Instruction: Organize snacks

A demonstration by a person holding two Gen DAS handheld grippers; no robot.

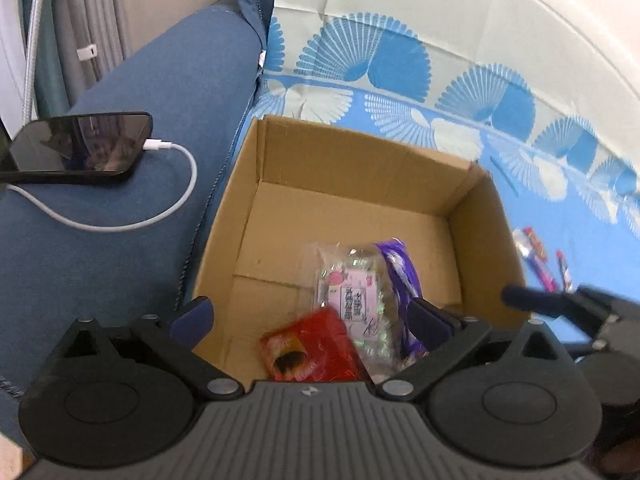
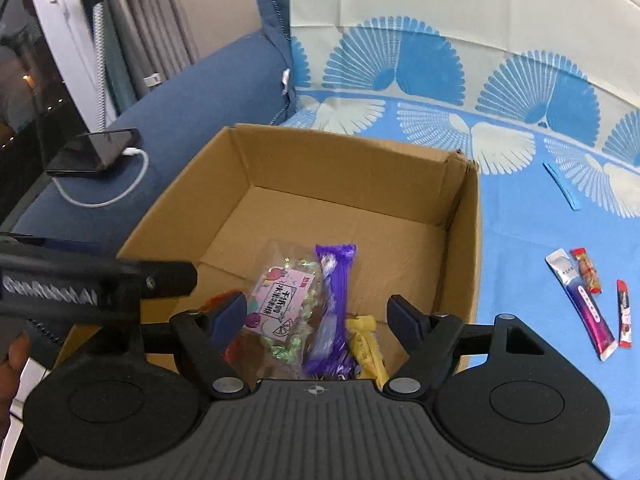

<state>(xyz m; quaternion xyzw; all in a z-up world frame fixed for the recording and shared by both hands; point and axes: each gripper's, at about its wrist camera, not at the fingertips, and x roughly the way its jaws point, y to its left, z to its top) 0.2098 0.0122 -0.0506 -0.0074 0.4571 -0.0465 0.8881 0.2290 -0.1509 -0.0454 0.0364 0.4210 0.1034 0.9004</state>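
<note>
— Where am I working, would you say?

— A home, I'd say a living room. I see a blue sofa (image 1: pixel 120 216) at nine o'clock with a phone (image 1: pixel 76 148) charging on its arm by a white cable (image 1: pixel 132 224).

— Anything else?

— Grey curtains (image 2: pixel 152 28) at eleven o'clock beside a dark window (image 2: pixel 28 92), and a fan-patterned blue cloth (image 2: pixel 512 200) spread over the seat from twelve to three o'clock, with a cardboard box (image 2: pixel 468 240) on it.

Blurred white lettering on left claw (image 2: pixel 96 280) arm; pink candy-bag label (image 2: pixel 280 300) unreadable.
</note>
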